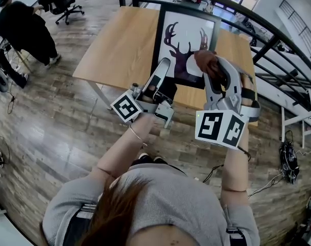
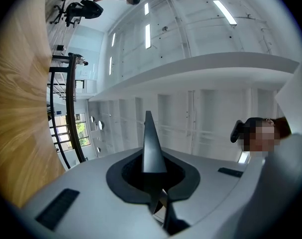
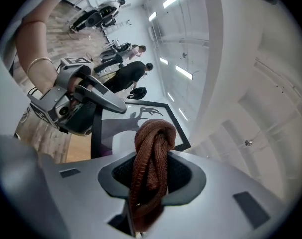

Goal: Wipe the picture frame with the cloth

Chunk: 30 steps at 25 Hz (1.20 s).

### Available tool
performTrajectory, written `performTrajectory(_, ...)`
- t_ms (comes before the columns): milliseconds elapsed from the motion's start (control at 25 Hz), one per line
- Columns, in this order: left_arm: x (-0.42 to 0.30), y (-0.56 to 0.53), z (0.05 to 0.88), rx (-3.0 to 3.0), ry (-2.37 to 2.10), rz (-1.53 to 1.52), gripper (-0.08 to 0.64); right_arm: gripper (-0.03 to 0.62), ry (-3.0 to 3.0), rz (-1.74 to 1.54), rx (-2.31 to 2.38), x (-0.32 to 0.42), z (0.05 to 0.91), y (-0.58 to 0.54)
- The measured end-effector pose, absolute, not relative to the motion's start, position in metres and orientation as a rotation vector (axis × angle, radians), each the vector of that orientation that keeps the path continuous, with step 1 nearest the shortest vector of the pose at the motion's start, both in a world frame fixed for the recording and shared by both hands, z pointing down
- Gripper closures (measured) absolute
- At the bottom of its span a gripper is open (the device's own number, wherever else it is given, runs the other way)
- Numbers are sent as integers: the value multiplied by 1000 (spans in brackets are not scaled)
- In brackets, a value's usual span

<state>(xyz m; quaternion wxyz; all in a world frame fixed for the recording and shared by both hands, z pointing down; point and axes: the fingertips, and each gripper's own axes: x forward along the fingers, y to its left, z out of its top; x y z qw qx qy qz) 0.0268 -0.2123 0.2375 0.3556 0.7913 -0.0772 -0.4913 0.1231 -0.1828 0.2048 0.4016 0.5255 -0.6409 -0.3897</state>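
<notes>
A black picture frame [image 1: 186,40] with a deer silhouette stands tilted on the wooden table [image 1: 114,45]. My left gripper [image 1: 163,68] is shut on the frame's left edge, low down. In the left gripper view that edge shows as a thin dark blade [image 2: 149,143] between the jaws. My right gripper [image 1: 211,65] is shut on a bunched brown cloth [image 1: 205,60], which hangs in front of the picture's right half. The right gripper view has the cloth [image 3: 151,163] folded between the jaws, with the frame [image 3: 136,121] and the left gripper [image 3: 98,98] behind it.
A black railing [image 1: 278,35] runs along the far and right sides of the table. At the upper left, on the wood floor, are a person in dark clothes [image 1: 22,27] and an office chair [image 1: 60,1]. A white stand [image 1: 298,122] is at the right.
</notes>
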Motion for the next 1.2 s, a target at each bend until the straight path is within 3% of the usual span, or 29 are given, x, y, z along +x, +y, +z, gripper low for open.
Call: performTrajectory(1200, 27, -221, 251, 1958, -219, -1261, 541, 459, -1784, -818, 1187, 110, 276, -128)
